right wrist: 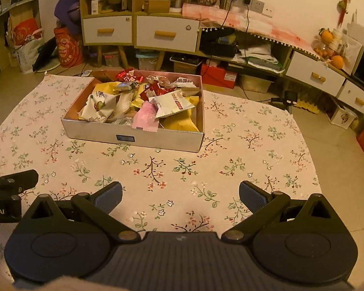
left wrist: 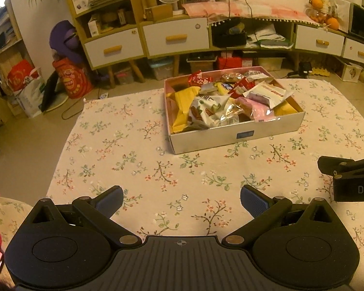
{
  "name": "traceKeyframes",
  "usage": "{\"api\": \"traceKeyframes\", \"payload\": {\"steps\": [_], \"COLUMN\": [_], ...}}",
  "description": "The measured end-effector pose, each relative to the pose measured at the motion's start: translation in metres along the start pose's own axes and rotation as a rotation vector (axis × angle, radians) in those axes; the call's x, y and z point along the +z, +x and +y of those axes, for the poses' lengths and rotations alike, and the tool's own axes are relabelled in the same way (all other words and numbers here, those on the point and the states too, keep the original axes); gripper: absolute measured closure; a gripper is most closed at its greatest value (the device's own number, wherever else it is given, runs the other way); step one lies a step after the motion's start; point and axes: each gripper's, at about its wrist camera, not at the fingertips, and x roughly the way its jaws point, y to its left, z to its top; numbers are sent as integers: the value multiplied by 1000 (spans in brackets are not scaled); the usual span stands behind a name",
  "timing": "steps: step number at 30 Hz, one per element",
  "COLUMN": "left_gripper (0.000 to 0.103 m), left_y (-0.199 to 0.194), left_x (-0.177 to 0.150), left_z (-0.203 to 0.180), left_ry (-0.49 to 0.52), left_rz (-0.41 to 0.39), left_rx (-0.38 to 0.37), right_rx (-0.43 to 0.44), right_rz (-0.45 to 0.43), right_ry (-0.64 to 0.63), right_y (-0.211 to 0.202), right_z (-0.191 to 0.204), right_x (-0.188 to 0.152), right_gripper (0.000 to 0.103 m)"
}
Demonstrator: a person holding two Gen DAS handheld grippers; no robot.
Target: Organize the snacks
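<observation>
Snacks heap above the box rim; both claws, left claw and right claw, gape empty, so a careless reach could spill packets.

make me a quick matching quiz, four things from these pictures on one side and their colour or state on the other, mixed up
Things:
1. left gripper
2. snack box
3. wafer packet at the box's front wall
4. tablecloth

Colour or state:
A. pink
B. floral print
C. open, holding nothing
D. full of wrapped snacks

Pairs: 1-C, 2-D, 3-A, 4-B
</observation>
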Motion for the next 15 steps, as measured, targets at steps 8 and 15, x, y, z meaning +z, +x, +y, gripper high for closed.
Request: {"api": "traceKeyframes", "payload": {"steps": [8, 15], "left_gripper": [0, 0], "left_y": [0, 0], "left_x": [1, 1], "left_z": [-2, -2], "left_ry": [3, 4], "left_rz": [4, 6], "left_rx": [-9, -11], "right_rx": [3, 4], "right_rz": [-3, 2], "right_ry": [8, 7], "right_y": [-1, 0], "right_z": [0, 0], "right_x": [1, 1], "right_gripper": [0, 0]}}
